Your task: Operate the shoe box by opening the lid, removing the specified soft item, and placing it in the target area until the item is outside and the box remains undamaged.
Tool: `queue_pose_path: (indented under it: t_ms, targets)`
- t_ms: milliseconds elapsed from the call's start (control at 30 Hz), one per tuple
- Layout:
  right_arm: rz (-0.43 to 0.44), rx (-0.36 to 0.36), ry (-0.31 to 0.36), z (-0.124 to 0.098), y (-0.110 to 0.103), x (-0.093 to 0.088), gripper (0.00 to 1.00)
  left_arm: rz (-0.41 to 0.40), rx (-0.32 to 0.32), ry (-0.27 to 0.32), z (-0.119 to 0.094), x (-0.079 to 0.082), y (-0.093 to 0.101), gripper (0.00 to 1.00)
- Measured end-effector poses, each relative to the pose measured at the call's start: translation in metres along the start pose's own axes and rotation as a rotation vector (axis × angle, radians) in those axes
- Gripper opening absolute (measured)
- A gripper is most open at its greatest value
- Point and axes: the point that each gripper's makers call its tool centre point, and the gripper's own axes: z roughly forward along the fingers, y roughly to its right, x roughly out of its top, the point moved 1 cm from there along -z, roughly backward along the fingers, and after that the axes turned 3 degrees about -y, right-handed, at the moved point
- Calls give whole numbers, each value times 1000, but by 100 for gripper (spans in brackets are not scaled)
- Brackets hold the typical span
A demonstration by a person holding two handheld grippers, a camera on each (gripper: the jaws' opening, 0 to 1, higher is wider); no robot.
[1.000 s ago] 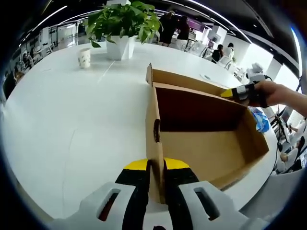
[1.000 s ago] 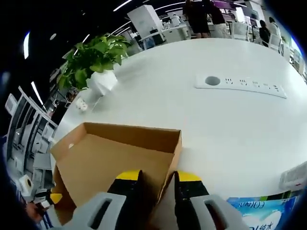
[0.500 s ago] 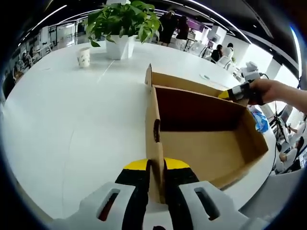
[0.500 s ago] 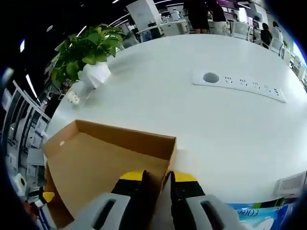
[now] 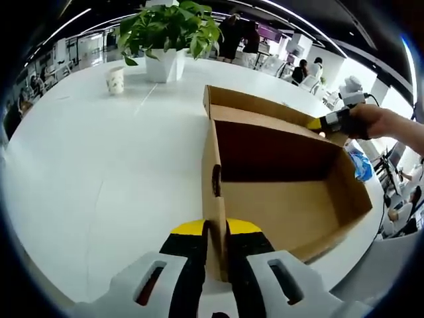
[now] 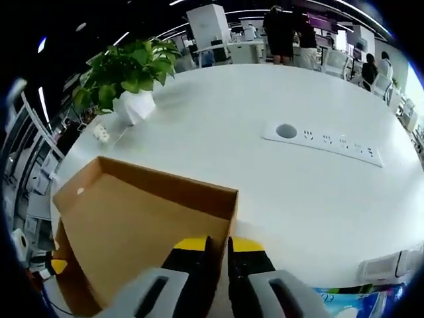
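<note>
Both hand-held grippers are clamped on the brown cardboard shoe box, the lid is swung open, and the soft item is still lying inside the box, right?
Not quite. The left hand-held gripper and right hand-held gripper are both clamped on the brown cardboard shoe box, and its lid is open, but the left gripper view shows a bare box interior with no soft item in it.

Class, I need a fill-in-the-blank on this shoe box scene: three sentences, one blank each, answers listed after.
1. The left gripper is shut on the box's ____.
2. The right gripper is shut on the ____.
3. On the table, the cup stands beside a potted ____.

Answers: wall; lid; plant
</note>
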Motion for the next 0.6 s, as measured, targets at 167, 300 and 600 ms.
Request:
queue_pose_path:
  t_ms: [167, 300, 600]
  targets:
    - [22, 12, 8, -8, 3, 1, 4, 9, 4, -1, 0, 0, 0, 7]
    - [5, 8, 23, -15, 1, 4, 4, 12, 7, -3, 0, 0, 0, 7]
    - [-1, 18, 52, -35, 1, 8, 3, 9, 20, -2, 0, -1, 1, 6]
